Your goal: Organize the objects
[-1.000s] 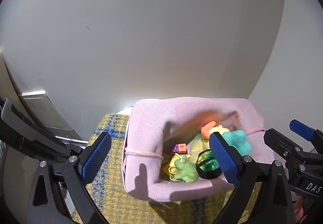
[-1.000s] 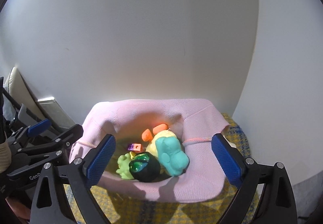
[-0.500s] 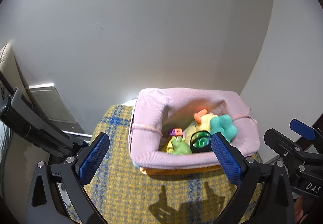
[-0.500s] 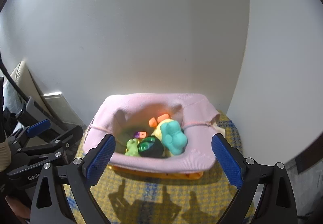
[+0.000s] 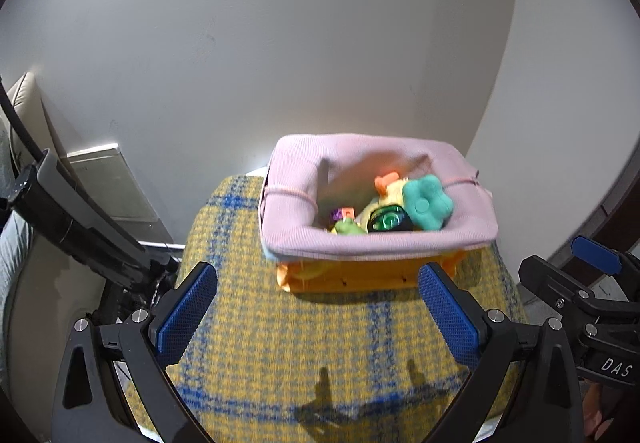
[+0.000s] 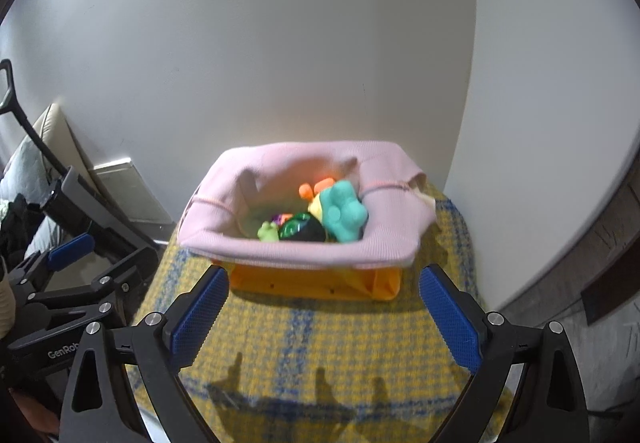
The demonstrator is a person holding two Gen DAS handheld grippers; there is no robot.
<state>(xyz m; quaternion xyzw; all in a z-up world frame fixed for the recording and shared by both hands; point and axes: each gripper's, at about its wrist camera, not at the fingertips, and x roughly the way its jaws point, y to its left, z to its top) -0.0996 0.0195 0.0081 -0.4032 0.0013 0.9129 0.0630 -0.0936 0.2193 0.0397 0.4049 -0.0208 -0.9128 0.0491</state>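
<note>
A pink fabric basket with an orange base (image 5: 372,243) (image 6: 296,247) stands at the back of a yellow and blue checked cloth (image 5: 320,347) (image 6: 320,339), against the wall. It holds several toys: a teal flower (image 5: 426,201) (image 6: 343,210), a dark green round toy (image 5: 388,221) (image 6: 300,229), a light green figure (image 5: 348,228) (image 6: 269,232), an orange piece (image 5: 386,180) (image 6: 316,187) and a small purple-orange cube (image 5: 343,212). My left gripper (image 5: 318,319) is open and empty, short of the basket. My right gripper (image 6: 324,323) is open and empty, also short of it.
A white wall stands right behind the basket. A cream cushion (image 6: 52,131) and a grey panel (image 5: 108,179) lie at the left beyond the cloth's edge. The right gripper shows at the right of the left wrist view (image 5: 592,283); the left gripper shows at the left of the right wrist view (image 6: 76,283).
Both grippers have drawn back and up from the basket, still open and empty. The basket looks smaller and its orange base and more cloth show.
</note>
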